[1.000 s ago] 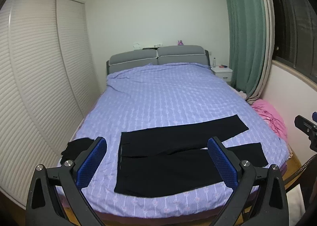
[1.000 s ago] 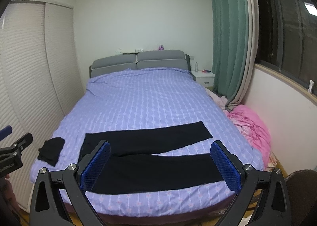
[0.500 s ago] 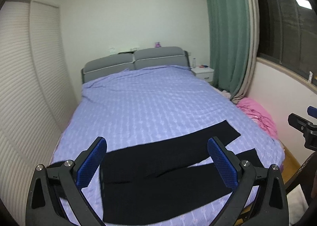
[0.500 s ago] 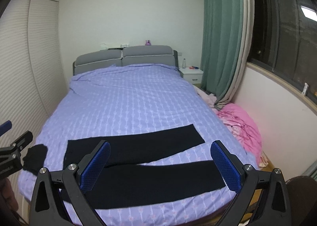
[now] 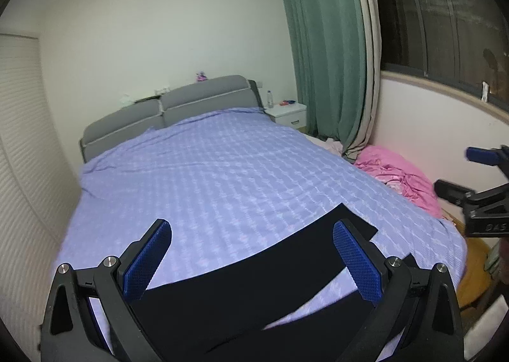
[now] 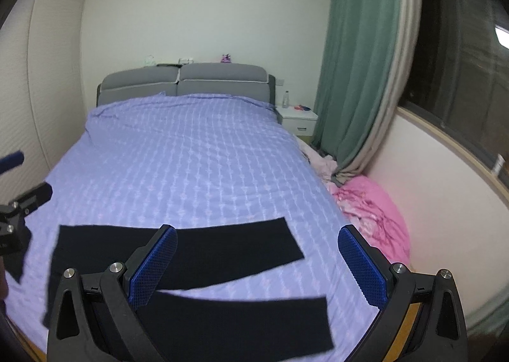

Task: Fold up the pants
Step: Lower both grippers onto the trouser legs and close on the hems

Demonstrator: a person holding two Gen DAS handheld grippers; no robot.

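Pants (image 6: 203,250): black, spread flat across the foot of the bed (image 6: 197,165), both legs apart and pointing right, likely laid out so one leg can be folded over the other. Left gripper (image 5: 251,254) hangs above the waist end, jaws spread wide, empty. Right gripper (image 6: 257,260) hovers over the legs, likewise released, nothing held. Waistband and near leg are largely hidden behind the gripper bodies. A dark scrap at the bed's left edge is too blurred to identify.

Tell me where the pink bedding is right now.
In the right wrist view, the pink bedding lies heaped on the floor to the right of the bed, below the green curtain.
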